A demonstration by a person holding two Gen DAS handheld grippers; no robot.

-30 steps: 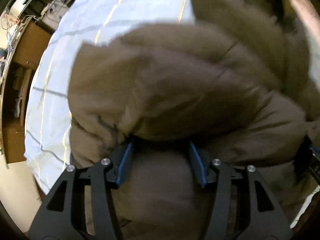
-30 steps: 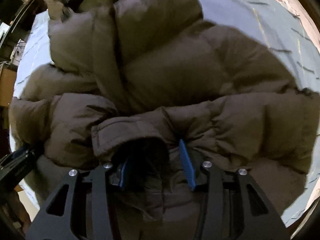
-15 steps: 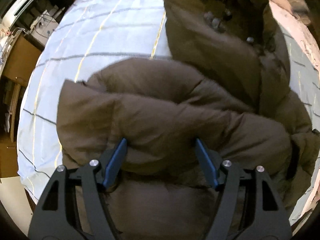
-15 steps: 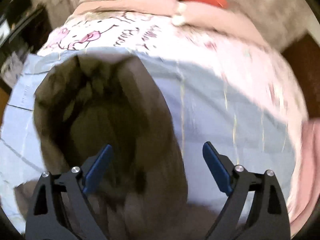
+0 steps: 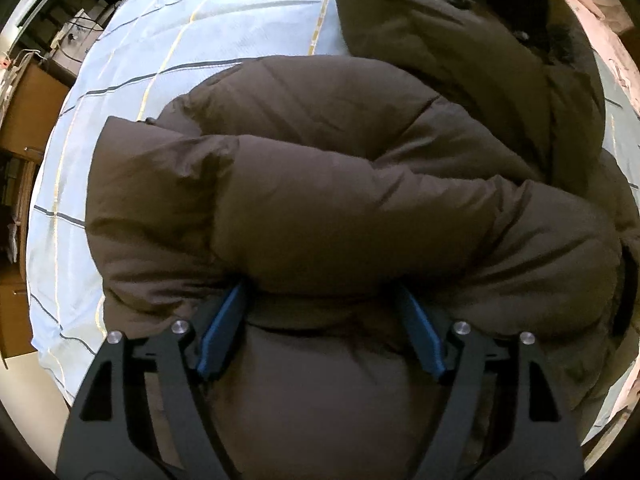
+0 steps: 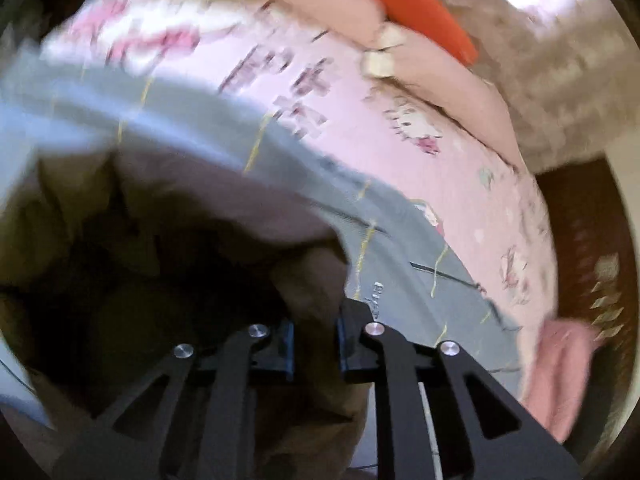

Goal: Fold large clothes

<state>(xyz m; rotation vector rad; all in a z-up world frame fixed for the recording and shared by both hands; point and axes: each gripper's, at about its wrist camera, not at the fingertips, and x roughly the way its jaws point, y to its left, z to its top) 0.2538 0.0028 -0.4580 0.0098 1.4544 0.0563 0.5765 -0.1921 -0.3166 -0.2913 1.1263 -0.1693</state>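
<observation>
A big brown puffer jacket (image 5: 340,184) lies bunched on a light blue checked sheet (image 5: 168,32). My left gripper (image 5: 320,328) is open, its blue pads either side of a thick fold of the jacket's lower part, pressed against it. In the right wrist view, which is blurred, the jacket's hood end (image 6: 168,240) fills the lower left. My right gripper (image 6: 314,340) is shut on a fold of the jacket's brown cloth near its right edge.
A pink printed quilt (image 6: 420,128) lies beyond the blue sheet (image 6: 280,168), with an orange carrot plush (image 6: 416,12) at the far end. Wooden furniture (image 5: 24,120) stands off the bed's left side. A pink cloth (image 6: 560,368) lies at the right.
My right gripper let go, swung toward the hood end with jaws wide, then shut on a fold there. My left gripper opened wider and stayed against the jacket's fold.
</observation>
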